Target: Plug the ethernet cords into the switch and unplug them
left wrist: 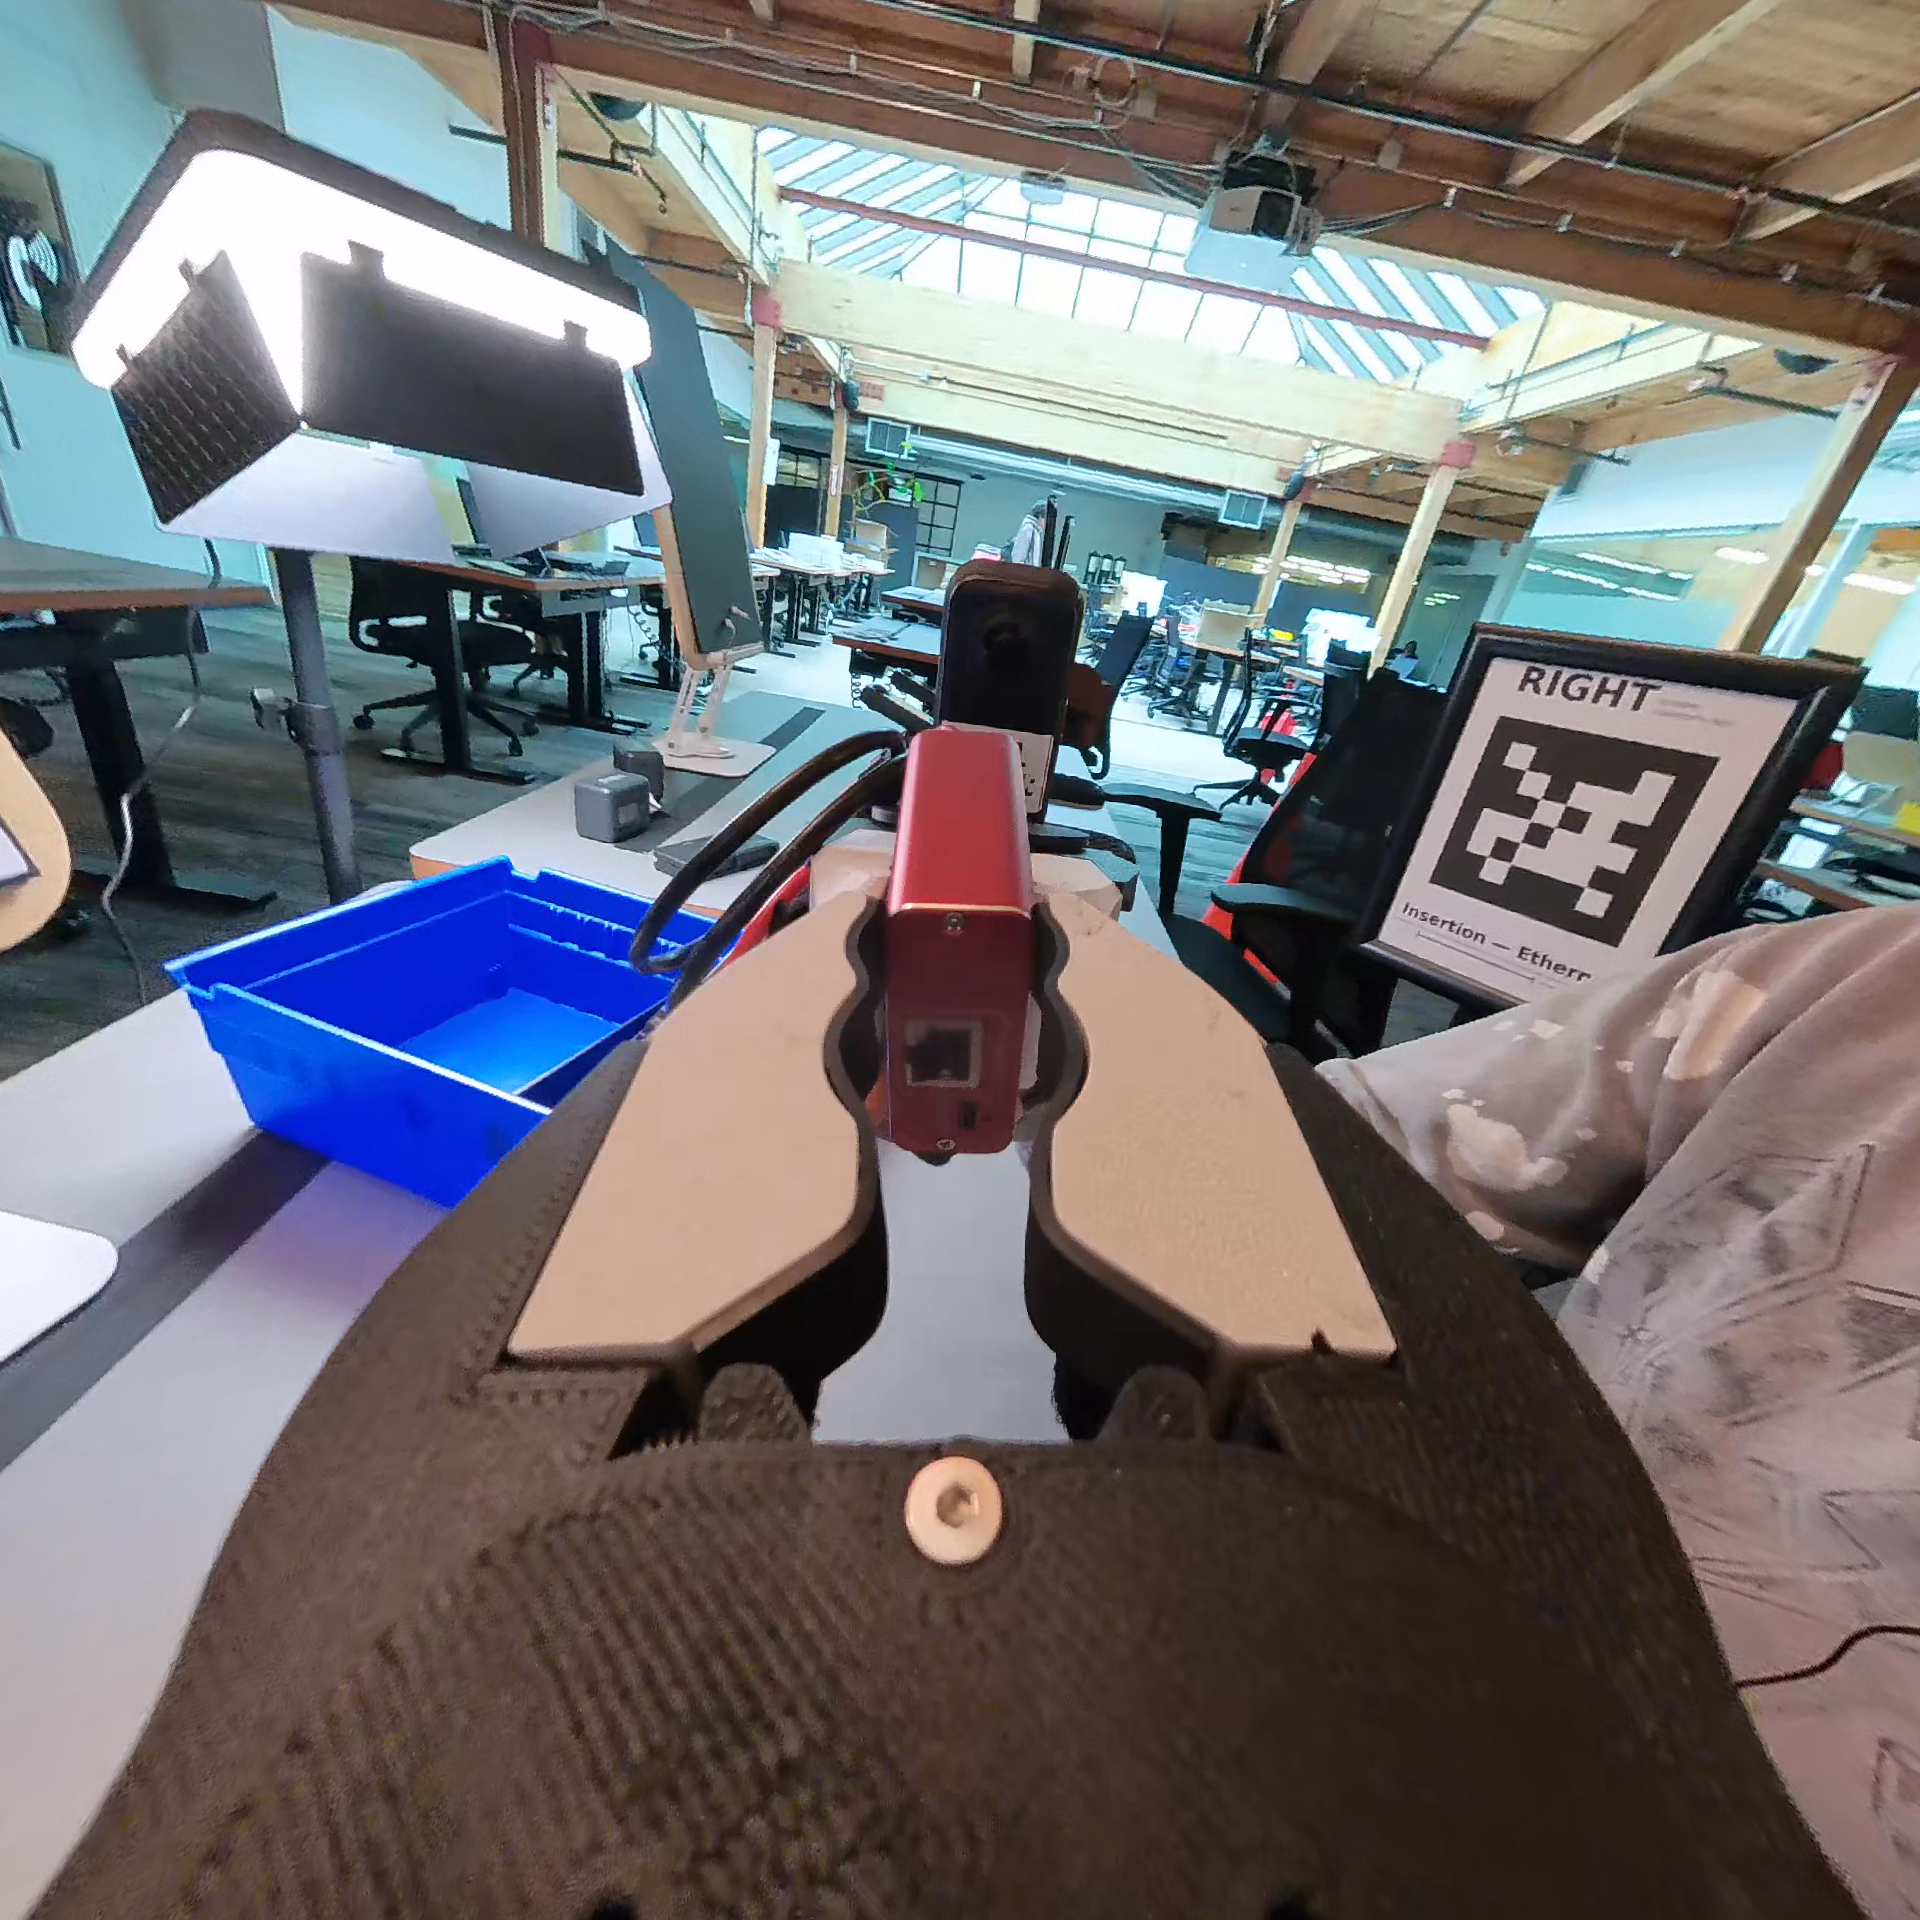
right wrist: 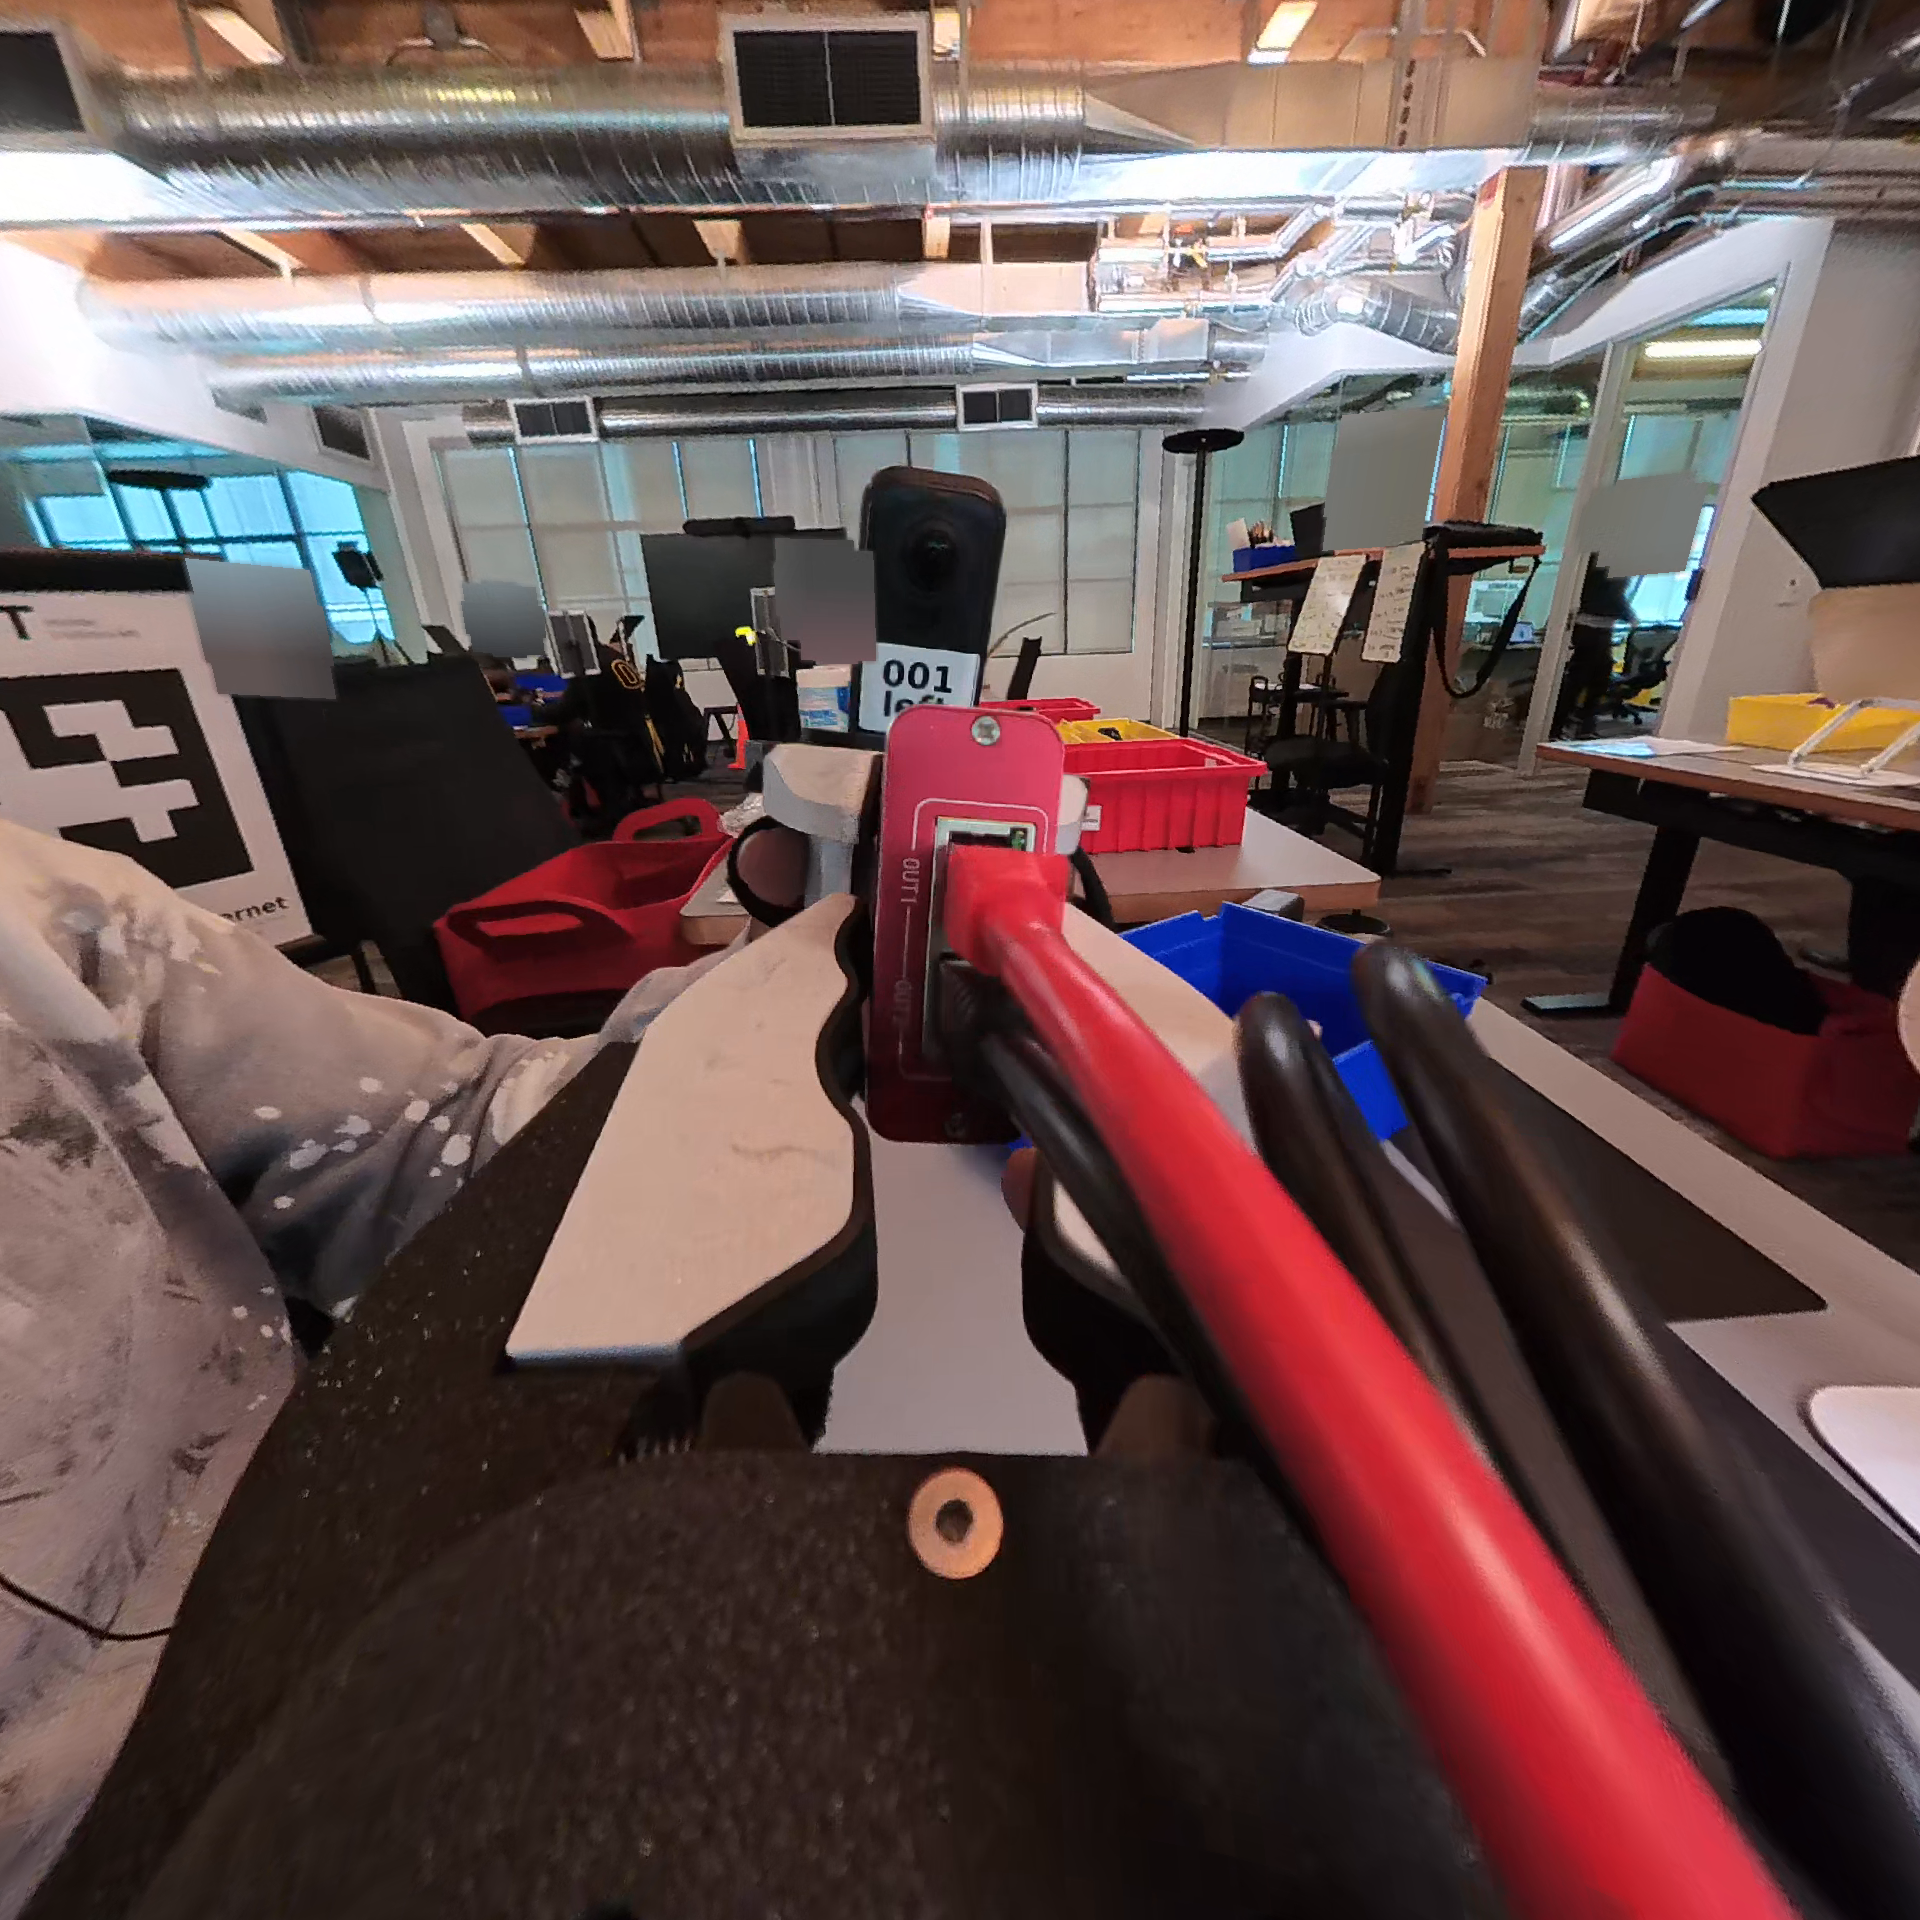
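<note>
Left wrist view: the left gripper (left wrist: 958, 1023) clamps the red switch (left wrist: 958, 935) by its sides, an empty port facing the camera.
Right wrist view: the right gripper (right wrist: 961, 1049) is closed around the red cord (right wrist: 1226, 1236).
Cords: red plug seated in the upper port; black cords (right wrist: 1455, 1143) in the port below.
Bin: blue bin (left wrist: 416, 997) beside them on the table.

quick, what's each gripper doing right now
Left gripper: closed on the red switch, lifted above the table.
Right gripper: around the red cord at the switch; grip cannot be told.
</note>
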